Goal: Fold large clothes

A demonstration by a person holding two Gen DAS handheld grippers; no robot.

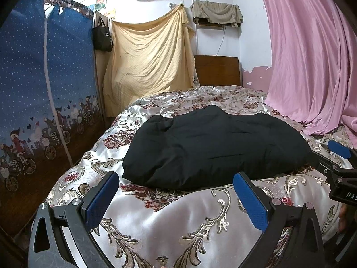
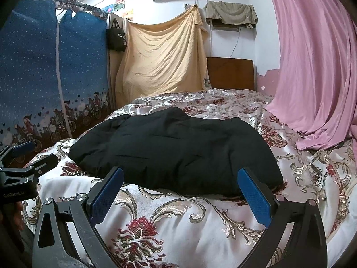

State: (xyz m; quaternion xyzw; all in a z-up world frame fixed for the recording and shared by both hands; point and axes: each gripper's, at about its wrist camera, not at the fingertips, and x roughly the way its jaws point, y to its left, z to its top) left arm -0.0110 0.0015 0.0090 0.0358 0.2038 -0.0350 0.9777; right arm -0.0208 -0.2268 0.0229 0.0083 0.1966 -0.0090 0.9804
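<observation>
A black padded garment (image 1: pixel 212 147) lies folded into a thick bundle on the bed, also seen in the right wrist view (image 2: pixel 178 149). My left gripper (image 1: pixel 176 179) is open, its blue pads just short of the bundle's near edge, nothing between them. My right gripper (image 2: pixel 180 174) is open too, held at the bundle's near edge with its right pad close to the cloth. Each gripper shows in the other's view: the right gripper (image 1: pixel 334 156) at the bundle's right end, the left gripper (image 2: pixel 29 154) beside its left end.
The bed is covered by a shiny floral bedspread (image 1: pixel 178 223). A blue fabric wardrobe (image 1: pixel 44 89) stands on the left, a pink curtain (image 1: pixel 312 55) hangs on the right, and a yellow sheet (image 1: pixel 151 55) and wooden headboard (image 1: pixel 217 70) are at the back.
</observation>
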